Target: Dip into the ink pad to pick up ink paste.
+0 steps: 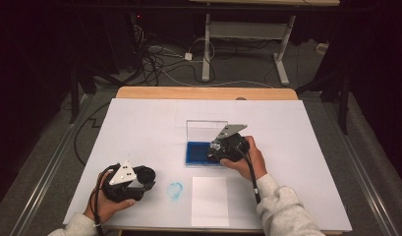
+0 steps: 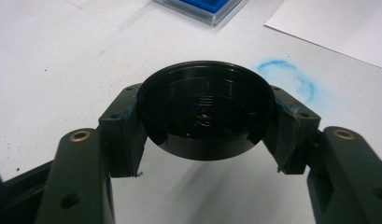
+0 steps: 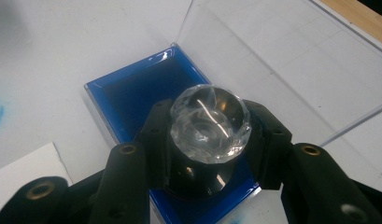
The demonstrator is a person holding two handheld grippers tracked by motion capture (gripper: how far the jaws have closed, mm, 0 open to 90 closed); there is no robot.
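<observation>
Stamp and cap held over tabletop [image 1: 139, 118].
Right tool [image 3: 209, 140] grips the stamp [image 3: 209, 123] above the blue ink pad [image 3: 132, 93]; left tool [image 2: 205, 130] clamps the black cap [image 2: 205, 109] near a blue smudge [image 2: 291, 77].

Raised lettering on the black round cap [image 2: 205, 109] is too dim to read. Beside the cap, the blue ink pad case [image 2: 202, 7] and white paper sheet [image 2: 338, 28] are cut off by the frame top. The stamp's [image 3: 209, 123] black base is hidden below its faceted clear top, so contact with the pad cannot be told.
</observation>
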